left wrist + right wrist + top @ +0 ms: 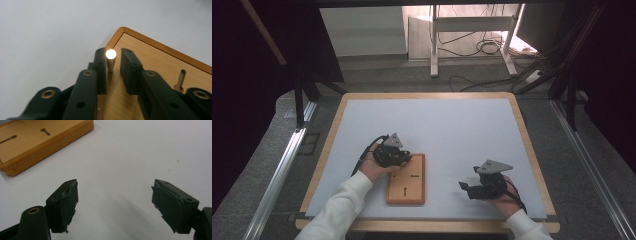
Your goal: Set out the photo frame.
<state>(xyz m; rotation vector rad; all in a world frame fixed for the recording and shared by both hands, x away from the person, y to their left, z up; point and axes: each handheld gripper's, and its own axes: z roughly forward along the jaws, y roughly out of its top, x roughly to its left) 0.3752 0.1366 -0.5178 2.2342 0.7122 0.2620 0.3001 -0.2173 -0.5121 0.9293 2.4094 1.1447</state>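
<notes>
A wooden board [406,186] with a darker rim lies on the white table near the front, left of centre. A small metal pin [110,61] with a bright round top stands upright near the board's corner [155,60]. My left gripper [404,159] reaches over that corner, and its jaws [113,50] straddle the pin. One jaw lies against the pin, while a narrow gap shows at the other. A second metal piece [180,80] sits in a slot farther along the board. My right gripper [464,189] hovers right of the board, its jaws [115,192] wide open around nothing.
Two keyhole-shaped slots [45,131] are cut into the board's top [37,140]. The white mat [452,125] sits in a wooden table frame. Behind the table are a metal stand [472,30] and cables on the floor.
</notes>
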